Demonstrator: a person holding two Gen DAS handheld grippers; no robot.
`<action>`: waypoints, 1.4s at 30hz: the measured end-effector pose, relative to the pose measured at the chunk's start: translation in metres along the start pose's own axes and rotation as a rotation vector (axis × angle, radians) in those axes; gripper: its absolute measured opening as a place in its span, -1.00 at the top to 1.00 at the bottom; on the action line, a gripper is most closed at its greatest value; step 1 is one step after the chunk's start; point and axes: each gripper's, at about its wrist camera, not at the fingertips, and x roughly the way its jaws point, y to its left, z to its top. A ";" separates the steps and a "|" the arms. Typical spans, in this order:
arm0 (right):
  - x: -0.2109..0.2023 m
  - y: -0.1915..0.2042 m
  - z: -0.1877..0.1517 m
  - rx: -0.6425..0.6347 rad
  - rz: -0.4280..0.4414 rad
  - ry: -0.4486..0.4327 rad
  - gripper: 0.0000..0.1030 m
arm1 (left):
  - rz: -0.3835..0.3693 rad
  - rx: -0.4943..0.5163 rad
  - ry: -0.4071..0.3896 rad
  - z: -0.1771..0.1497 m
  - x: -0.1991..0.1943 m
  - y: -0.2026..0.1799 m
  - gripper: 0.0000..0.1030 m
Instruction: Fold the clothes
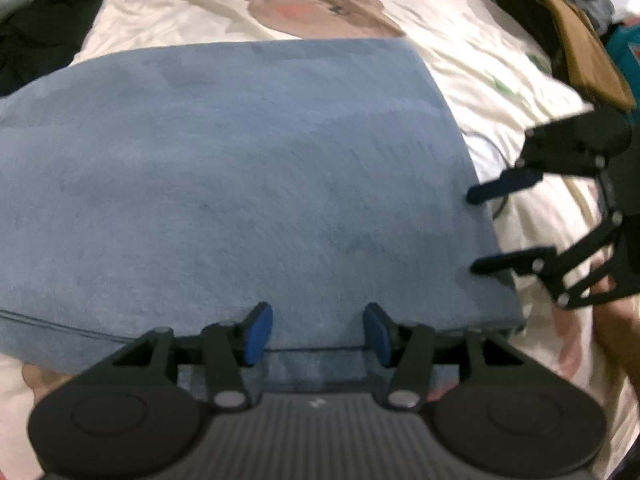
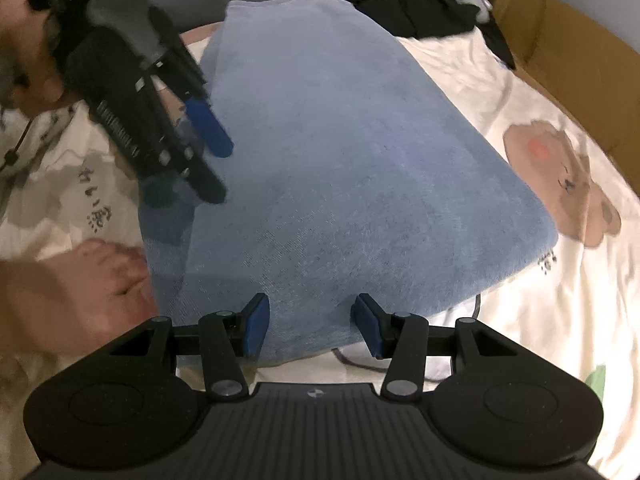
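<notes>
The bed point(image 1: 460, 36), under a cream printed sheet, lay ahead of both tools. A blue folded cloth point(image 1: 240, 168) rested flat on it, looking soft, thick and limp; a hem or corner seemed the best hold. The left tool point(image 1: 318, 334) stood with its jaws apart over the near hem, the right tool point(image 2: 310, 326) likewise apart at a corner. Bare sheet beyond offered room.
</notes>
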 end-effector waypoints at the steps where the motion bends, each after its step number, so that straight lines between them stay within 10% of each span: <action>1: -0.001 0.001 -0.002 0.000 0.005 0.002 -0.07 | 0.008 0.020 0.008 -0.001 0.001 -0.003 -0.12; 6: -0.011 -0.006 -0.007 0.034 0.031 0.007 -0.05 | -0.006 -0.052 0.037 -0.004 -0.004 0.003 -0.07; 23: -0.006 -0.109 -0.045 0.939 0.140 -0.149 -0.04 | 0.077 -0.313 0.056 -0.024 -0.056 0.051 -0.05; 42: 0.014 -0.128 -0.073 1.248 0.448 -0.227 0.24 | -0.060 -0.673 0.085 -0.030 -0.016 0.073 -0.04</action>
